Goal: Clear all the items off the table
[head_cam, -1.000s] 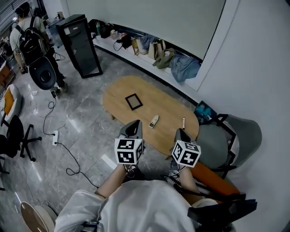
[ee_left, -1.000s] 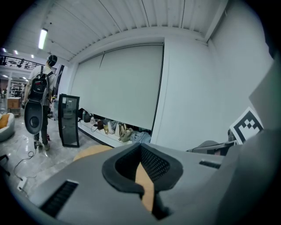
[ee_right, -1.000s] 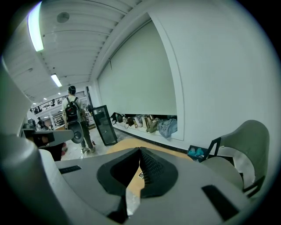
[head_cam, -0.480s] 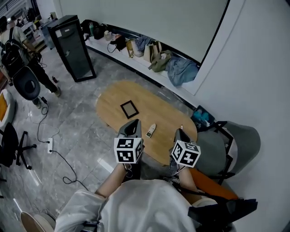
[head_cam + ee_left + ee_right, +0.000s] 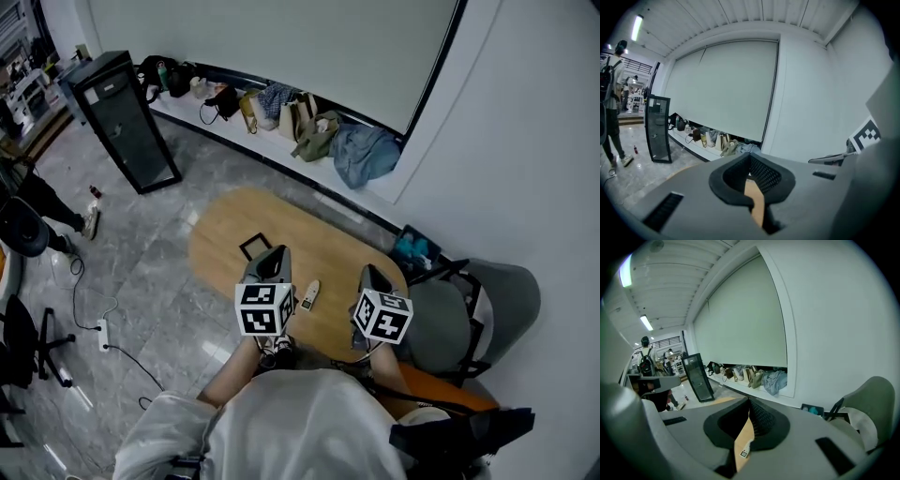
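The left gripper [image 5: 272,261] and right gripper [image 5: 373,276] hang over the near edge of the table [image 5: 230,217], jaws together, holding nothing. One should spread its jaws before reaching the remote [image 5: 309,294].

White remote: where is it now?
Head view: the white remote lies on the wooden table near its close edge, between the left gripper and right gripper.
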Demonstrator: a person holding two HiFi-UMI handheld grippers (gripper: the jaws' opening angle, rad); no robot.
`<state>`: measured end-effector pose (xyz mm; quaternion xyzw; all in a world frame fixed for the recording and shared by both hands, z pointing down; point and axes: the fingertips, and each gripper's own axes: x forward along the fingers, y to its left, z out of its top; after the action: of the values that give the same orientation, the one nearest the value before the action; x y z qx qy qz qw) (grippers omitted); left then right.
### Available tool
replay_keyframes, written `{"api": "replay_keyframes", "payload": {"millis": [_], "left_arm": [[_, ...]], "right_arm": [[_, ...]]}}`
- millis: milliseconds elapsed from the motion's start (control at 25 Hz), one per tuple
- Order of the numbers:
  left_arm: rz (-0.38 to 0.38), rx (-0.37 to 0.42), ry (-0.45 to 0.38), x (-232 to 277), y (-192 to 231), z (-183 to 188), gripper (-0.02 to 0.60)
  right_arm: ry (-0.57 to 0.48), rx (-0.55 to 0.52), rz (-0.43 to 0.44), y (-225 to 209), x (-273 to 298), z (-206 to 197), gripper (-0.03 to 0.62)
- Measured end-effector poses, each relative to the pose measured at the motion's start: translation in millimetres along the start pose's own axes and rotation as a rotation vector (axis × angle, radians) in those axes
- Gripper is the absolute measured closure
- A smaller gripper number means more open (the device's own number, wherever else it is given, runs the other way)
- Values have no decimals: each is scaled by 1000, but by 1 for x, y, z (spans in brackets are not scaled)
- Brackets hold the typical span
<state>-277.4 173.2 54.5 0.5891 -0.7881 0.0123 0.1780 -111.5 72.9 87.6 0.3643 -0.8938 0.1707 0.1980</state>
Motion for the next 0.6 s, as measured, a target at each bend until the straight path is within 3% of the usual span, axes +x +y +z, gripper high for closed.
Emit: {"api": "replay_keyframes", "payload": {"millis": [320,600], "left_arm": [[-35,14,65,58,41,10,574],[-50,-10,145,110,82,6,573]], "right_arm": [[61,70,-62,-1,59,5,569],[137,63,-91,7,106,8,569]]}}
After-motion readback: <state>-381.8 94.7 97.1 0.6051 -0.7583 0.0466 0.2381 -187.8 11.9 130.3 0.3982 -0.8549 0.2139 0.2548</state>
